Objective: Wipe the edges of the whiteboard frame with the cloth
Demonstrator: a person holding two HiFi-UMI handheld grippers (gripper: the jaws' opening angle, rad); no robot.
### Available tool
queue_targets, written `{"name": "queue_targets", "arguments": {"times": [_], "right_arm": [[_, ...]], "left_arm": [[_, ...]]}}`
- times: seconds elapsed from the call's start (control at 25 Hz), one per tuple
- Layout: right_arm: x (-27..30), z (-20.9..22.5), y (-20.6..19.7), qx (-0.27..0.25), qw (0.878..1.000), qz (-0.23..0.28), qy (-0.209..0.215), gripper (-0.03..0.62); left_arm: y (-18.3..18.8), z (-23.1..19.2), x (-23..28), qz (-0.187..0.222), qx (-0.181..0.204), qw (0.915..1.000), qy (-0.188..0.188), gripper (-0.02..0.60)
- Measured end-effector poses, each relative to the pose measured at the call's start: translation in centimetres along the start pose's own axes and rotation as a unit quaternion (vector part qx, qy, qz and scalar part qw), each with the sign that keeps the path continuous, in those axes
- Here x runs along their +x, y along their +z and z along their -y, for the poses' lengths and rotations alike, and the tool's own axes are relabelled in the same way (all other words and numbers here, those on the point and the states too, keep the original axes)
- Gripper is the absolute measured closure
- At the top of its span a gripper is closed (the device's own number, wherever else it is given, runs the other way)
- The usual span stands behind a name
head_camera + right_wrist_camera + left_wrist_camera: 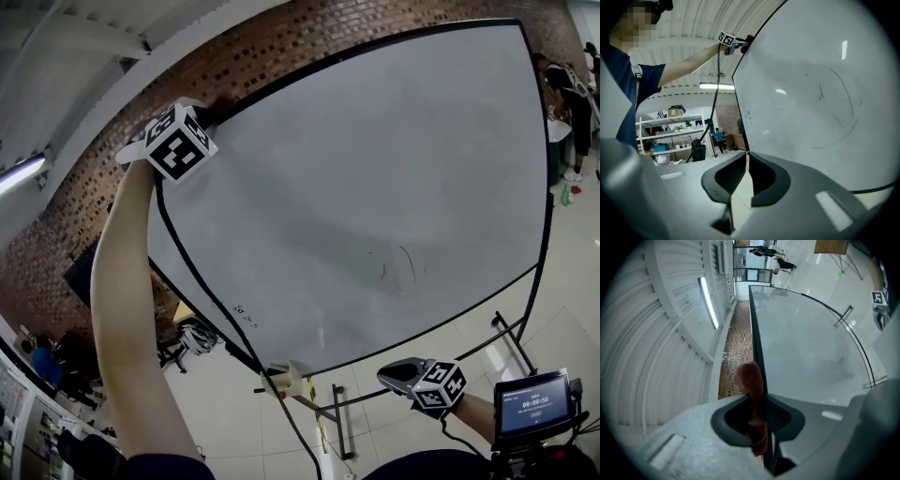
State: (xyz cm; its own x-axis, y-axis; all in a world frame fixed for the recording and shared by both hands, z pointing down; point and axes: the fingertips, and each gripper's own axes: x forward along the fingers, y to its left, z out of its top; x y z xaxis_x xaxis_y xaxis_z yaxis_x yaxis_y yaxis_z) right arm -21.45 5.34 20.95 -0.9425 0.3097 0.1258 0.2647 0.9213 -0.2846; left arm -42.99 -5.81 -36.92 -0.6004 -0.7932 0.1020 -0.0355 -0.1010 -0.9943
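While the brown cloth (pixel 751 380) sits pinched in the left tongs (pixel 757 401), whose jaws are closed partway down onto its fold, we judge the step in hand to be a run along the black whiteboard frame (pixel 757 348). The cloth is pressed at the frame's upper left corner, and its free lobe stands just above the jaw tips. To do this well we would keep that lobe leading, so that fabric rather than plastic meets the frame. We would hold a light, even pressure into the edge and follow the strip in one line without drifting onto the whiteboard (pixel 375 187) itself. A fold this narrow could slip out, so the grip should not slacken. The right tongs (pixel 398 375) hang low near the board's bottom edge, jaws fully together with nothing between them. They could steady the stand if the board rocks. As for writing, the small screen (pixel 532 405) at our waist shows bright digits like a timer, too small to read with confidence. The cubes on both tongs carry black-and-white square patterns, not words. Farther off, a tiny scribble (pixel 246 314) near the board's lower left is illegible, and the faint pen strokes (pixel 403 267) form no letters.
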Motion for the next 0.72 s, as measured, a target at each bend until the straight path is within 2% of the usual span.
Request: {"name": "queue_targets", "arguments": {"times": [0.28, 0.36, 0.44, 0.52, 0.64, 0.72], "right_arm": [[-1.9, 3.0, -0.2, 0.009, 0.999, 0.015, -0.036, 0.566], [-2.1, 3.5, -0.4, 0.009, 0.999, 0.016, -0.04, 0.566], [-2.3, 3.7, -0.6, 0.008, 0.999, 0.017, -0.042, 0.566], [-2.6, 3.9, -0.4, 0.008, 0.999, 0.019, -0.042, 0.566], [-3.4, 4.0, 0.7, 0.005, 0.999, 0.028, -0.042, 0.566], [-4.0, 4.0, 1.4, 0.009, 0.999, 0.034, -0.038, 0.566]], "left_arm": [[2.7, 0.6, 1.7, 0.018, 0.002, 0.9998, 0.001, 0.52], [3.5, 0.6, 1.9, 0.022, 0.002, 0.9997, 0.013, 0.52], [4.0, 0.3, 1.7, 0.031, -0.003, 0.9986, 0.042, 0.52], [4.0, -0.3, 1.0, 0.049, -0.03, 0.9952, 0.079, 0.52], [3.8, -0.9, -2.0, 0.087, -0.091, 0.9837, 0.129, 0.52], [3.8, 0.3, -4.9, 0.115, -0.139, 0.9752, 0.128, 0.522]]}}
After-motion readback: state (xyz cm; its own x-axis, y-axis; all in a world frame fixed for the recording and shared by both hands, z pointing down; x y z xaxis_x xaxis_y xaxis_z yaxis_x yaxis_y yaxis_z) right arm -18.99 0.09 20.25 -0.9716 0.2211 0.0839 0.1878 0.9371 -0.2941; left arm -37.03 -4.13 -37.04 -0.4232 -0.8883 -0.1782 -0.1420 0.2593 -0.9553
